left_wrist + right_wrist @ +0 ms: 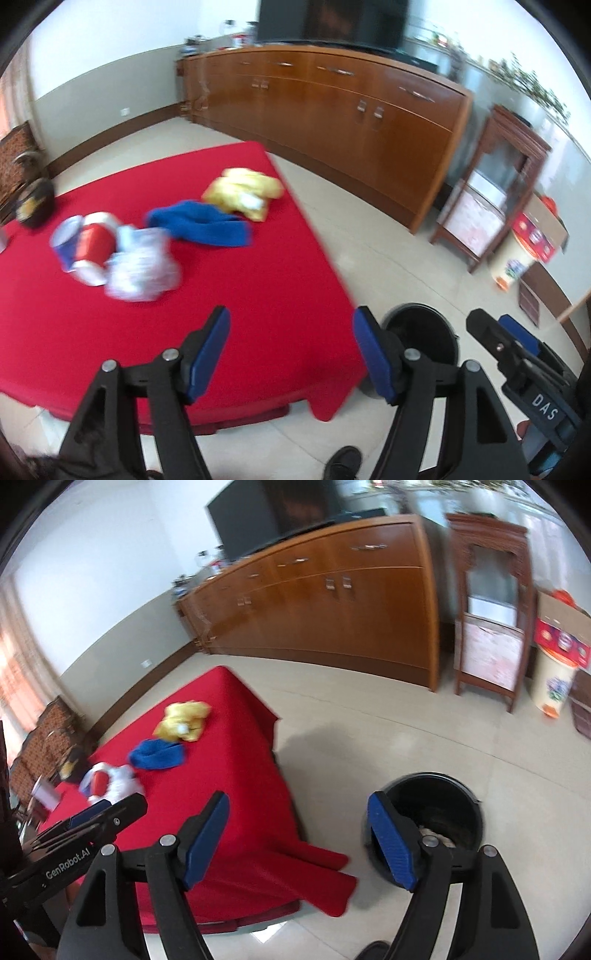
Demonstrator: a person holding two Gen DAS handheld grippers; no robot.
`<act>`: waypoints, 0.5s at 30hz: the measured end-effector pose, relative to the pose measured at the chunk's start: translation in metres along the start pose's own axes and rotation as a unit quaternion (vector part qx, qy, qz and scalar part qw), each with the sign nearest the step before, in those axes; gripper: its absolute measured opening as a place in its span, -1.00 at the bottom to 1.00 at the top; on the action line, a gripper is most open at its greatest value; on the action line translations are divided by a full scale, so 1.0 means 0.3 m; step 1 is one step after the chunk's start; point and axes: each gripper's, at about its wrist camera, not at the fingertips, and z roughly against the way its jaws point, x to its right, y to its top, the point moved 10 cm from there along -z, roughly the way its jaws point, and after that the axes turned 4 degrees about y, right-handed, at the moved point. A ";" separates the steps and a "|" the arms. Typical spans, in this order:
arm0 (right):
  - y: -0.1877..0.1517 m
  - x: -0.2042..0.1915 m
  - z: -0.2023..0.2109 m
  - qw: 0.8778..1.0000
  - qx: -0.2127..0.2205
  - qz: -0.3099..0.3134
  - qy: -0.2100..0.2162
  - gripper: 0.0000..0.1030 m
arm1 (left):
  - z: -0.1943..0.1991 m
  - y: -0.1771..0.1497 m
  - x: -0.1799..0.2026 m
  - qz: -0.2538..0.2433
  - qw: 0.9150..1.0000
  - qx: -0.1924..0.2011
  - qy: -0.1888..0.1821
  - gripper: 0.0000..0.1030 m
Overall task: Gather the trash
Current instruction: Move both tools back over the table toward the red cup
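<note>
On the red-covered table (pixel 229 314) (pixel 236 775) lie a crumpled yellow wrapper (pixel 243 192) (pixel 183 720), a blue cloth (pixel 201 221) (pixel 159 755), a red, white and blue can (pixel 88 245) (pixel 96 779) and crumpled white plastic (pixel 142 266) (pixel 123 779). A black trash bin (pixel 421 332) (pixel 436 812) stands on the floor by the table's right side, with some trash inside. My left gripper (pixel 291 354) is open and empty above the table's near edge. My right gripper (pixel 299 838) is open and empty between the table and the bin; it also shows in the left wrist view (pixel 498 332).
A long wooden sideboard (pixel 332 110) (pixel 314 609) with a black TV (pixel 332 18) runs along the far wall. A wooden stand (pixel 487 184) (pixel 487 609), a patterned bin (pixel 554 686) and a cardboard box (pixel 561 627) stand at right. A dark bowl (pixel 35 203) sits at the table's far left.
</note>
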 end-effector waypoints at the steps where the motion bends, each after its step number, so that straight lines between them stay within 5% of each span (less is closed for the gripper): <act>1: -0.005 -0.047 -0.010 1.000 -0.002 0.007 0.008 0.53 | 0.011 0.000 -0.044 0.006 1.000 0.001 0.004 0.37; 15: -0.076 -0.504 -0.114 0.992 -0.024 0.086 0.085 0.54 | 0.081 -0.041 -0.551 0.095 0.992 0.013 0.079 0.37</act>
